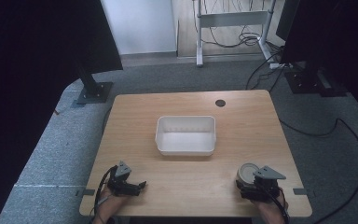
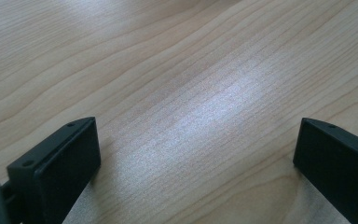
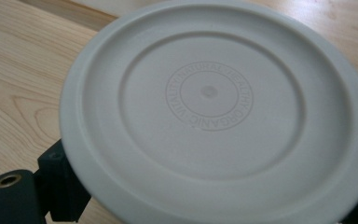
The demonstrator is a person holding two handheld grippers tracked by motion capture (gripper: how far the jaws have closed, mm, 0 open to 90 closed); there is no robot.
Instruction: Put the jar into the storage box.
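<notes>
The person stands at the near edge of the desk (image 1: 242, 107) with a tool in each hand, and the work looks barely begun. The white bin (image 1: 185, 135) sits in the middle of the desk, open and with nothing inside it as far as I can see from above.

The right gripper (image 1: 251, 179) is near and to the right of the bin, close to the desk's front edge, and it has a round container with a pale lid (image 3: 219, 107) between its jaws. In the right gripper view the lid faces the camera, a ring of raised lettering at its centre, with a black jaw just showing past its edge at either side, so the jaws stand about as far apart as the container is wide and appear to grip it. I cannot tell whether it is lifted or resting on the wood.

The left gripper (image 1: 142, 185) is near and to the left of the bin, low over bare wood, its jaws wide with nothing between them.

My guess is that the container is meant for the bin. If so, the grasp is made, and the carry and the release are left.
</notes>
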